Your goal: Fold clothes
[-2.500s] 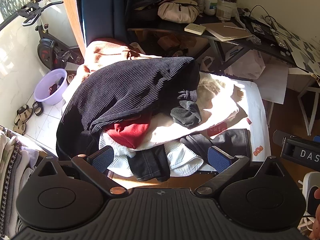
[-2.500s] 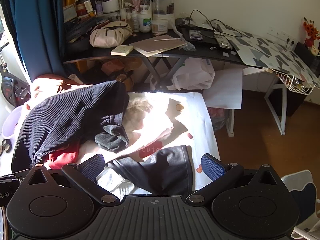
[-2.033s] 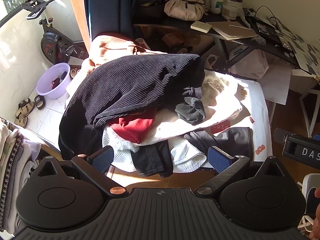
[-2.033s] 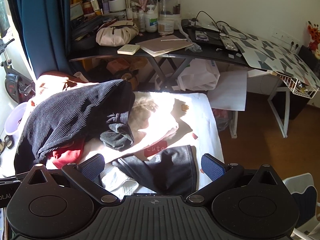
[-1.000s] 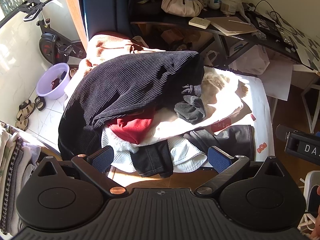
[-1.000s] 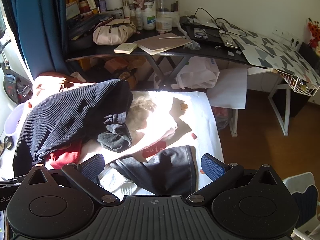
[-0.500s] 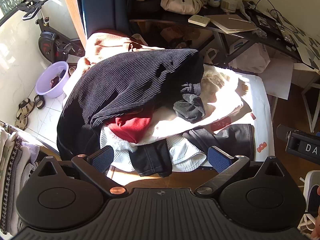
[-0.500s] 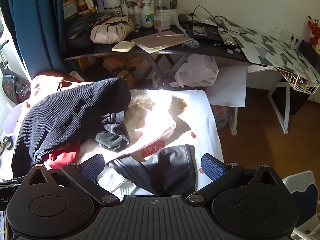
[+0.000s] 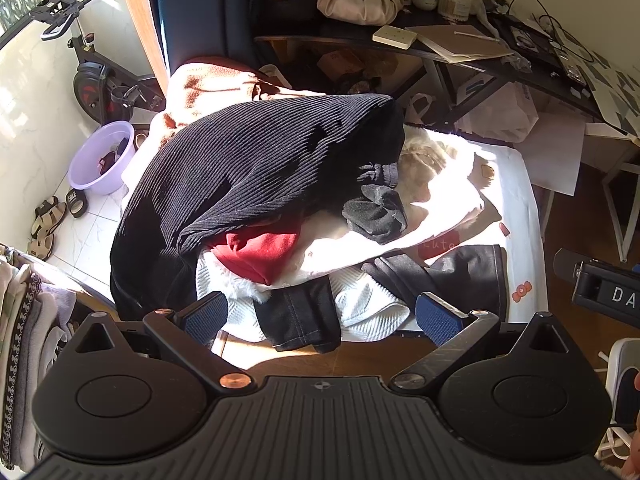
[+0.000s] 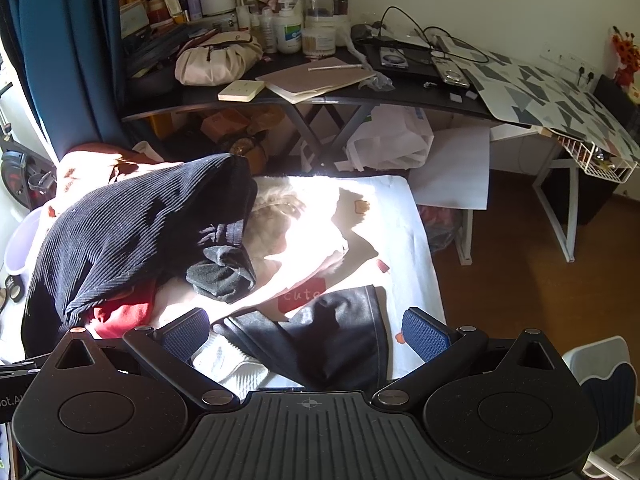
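Observation:
A pile of clothes lies on a white-covered table (image 9: 520, 208). On top is a black ribbed garment (image 9: 256, 172), also seen in the right wrist view (image 10: 132, 232). Under it are a red garment (image 9: 260, 248), a dark crumpled piece (image 9: 376, 212), a white knit (image 9: 368, 308) and a black garment (image 10: 336, 336) at the near edge. My left gripper (image 9: 320, 316) is open and empty, above the pile's near edge. My right gripper (image 10: 306, 334) is open and empty, over the black garment.
A cluttered black desk (image 10: 360, 92) stands behind the table, with bags (image 10: 392, 140) under it. A purple basin (image 9: 100, 158) and an exercise bike (image 9: 96, 76) are on the left. Folded clothes (image 9: 24, 340) are stacked at the near left. A white chair (image 10: 608, 392) is on the right.
Both grippers have drifted slightly over the pile and stayed open. The clothes have not moved.

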